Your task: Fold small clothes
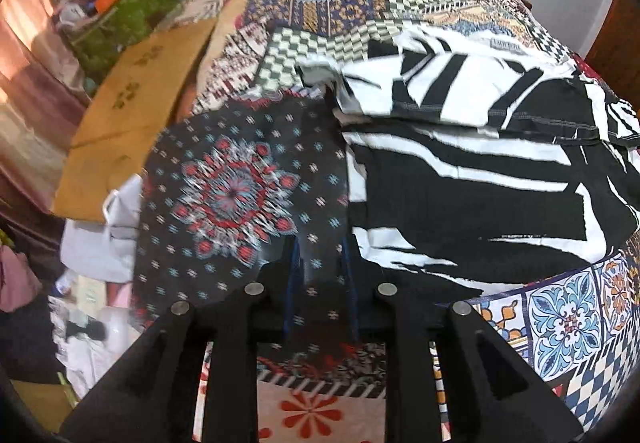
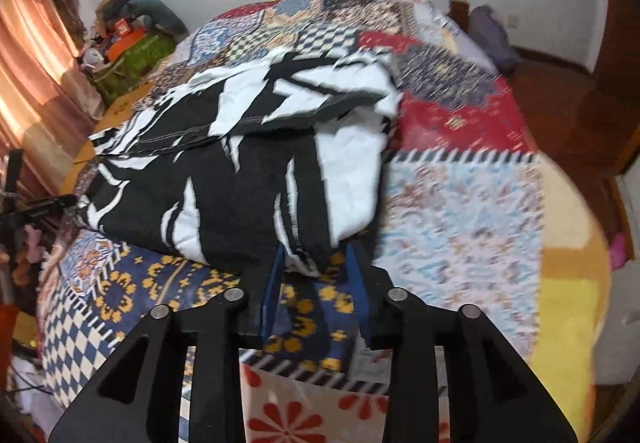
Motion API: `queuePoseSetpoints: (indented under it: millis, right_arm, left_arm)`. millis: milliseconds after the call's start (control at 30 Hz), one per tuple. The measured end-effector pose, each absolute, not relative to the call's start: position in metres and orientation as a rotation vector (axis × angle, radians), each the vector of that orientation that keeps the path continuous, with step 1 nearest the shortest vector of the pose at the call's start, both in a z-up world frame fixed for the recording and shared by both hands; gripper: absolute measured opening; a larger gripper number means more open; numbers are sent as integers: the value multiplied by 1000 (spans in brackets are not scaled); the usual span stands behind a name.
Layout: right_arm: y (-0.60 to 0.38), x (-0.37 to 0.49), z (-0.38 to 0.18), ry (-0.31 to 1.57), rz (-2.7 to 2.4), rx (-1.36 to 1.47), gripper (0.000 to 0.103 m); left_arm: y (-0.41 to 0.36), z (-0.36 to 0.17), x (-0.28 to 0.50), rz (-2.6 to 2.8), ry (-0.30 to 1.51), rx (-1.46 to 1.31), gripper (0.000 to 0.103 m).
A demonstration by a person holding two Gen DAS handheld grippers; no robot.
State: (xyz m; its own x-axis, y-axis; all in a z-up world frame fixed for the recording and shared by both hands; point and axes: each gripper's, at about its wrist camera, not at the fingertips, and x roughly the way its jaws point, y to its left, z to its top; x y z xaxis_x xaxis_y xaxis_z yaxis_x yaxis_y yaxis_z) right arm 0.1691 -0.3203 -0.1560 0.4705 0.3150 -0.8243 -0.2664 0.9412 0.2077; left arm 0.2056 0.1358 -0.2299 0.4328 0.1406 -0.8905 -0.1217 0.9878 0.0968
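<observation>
Right claw [image 2: 316,271] stands narrowly parted at the black-and-white garment [image 2: 240,163] hem, 6 o'clock; left claw [image 1: 320,263] narrowly parted over dark patterned cloth [image 1: 240,183], pads clear.

1. Ahead of my left gripper [image 1: 320,255] the black-and-white patterned garment [image 1: 472,179] lies bunched on the patchwork bedspread [image 1: 568,323], blocking the way to my right.
2. A dark cloth with a red-and-blue medallion print [image 1: 232,195] covers the bed just before my fingers.
3. Beside my right gripper [image 2: 316,267], the pale floral patch of bedspread [image 2: 460,227] lies bare.
4. A brown cardboard sheet [image 1: 132,111] and clutter crowd the bed's left edge.
</observation>
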Motion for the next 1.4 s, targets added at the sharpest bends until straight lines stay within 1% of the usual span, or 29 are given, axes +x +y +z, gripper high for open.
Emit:
queuePoseSetpoints:
  millis: [33, 100, 167, 200, 233, 300, 367, 500, 733, 767, 800, 867, 1100, 1233, 1400]
  right_arm:
    - [-322, 169, -150, 1003, 337, 36, 32]
    - [-324, 169, -138, 966, 307, 13, 33]
    - [-324, 171, -126, 930, 300, 4, 37]
    - [-322, 174, -120, 915, 314, 4, 39]
    - [-318, 176, -115, 904, 327, 0, 39]
    - [-307, 180, -110, 889, 355, -23, 39]
    - [-292, 186, -109, 889, 395, -41, 39]
    - [-258, 197, -120, 918, 488, -76, 39]
    - [-212, 208, -157, 1001, 581, -159, 39]
    - [-210, 209, -165, 1020, 589, -168, 39]
    - [-207, 209, -176, 1055, 602, -175, 39]
    - [-208, 207, -189, 1077, 614, -177, 40]
    - [-215, 207, -188, 1084, 659, -144, 40]
    - [-213, 205, -187, 1086, 668, -135, 40]
    - [-213, 207, -188, 1090, 676, -122, 41]
  left_arm:
    - [136, -225, 206, 163, 1102, 17, 25]
    - [136, -214, 209, 156, 1074, 5, 39]
    - [132, -204, 212, 138, 1049, -1, 47]
    - [128, -199, 214, 120, 1037, -2, 50]
    - [122, -194, 218, 98, 1027, 0, 51]
    - [109, -189, 225, 64, 1016, 7, 57]
    - [94, -190, 235, 28, 1016, 9, 60]
    - [69, -203, 253, -23, 1061, 10, 61]
    - [35, -245, 279, -134, 1191, -38, 61]
    - [34, -251, 283, -131, 1198, -39, 64]
    - [35, -252, 287, -124, 1188, -45, 70]
    - [39, -253, 295, -117, 1183, -67, 74]
    - [55, -251, 347, -33, 1185, -61, 73]
    - [72, -237, 382, 28, 1150, -92, 73]
    - [86, -223, 415, 137, 1100, -37, 73]
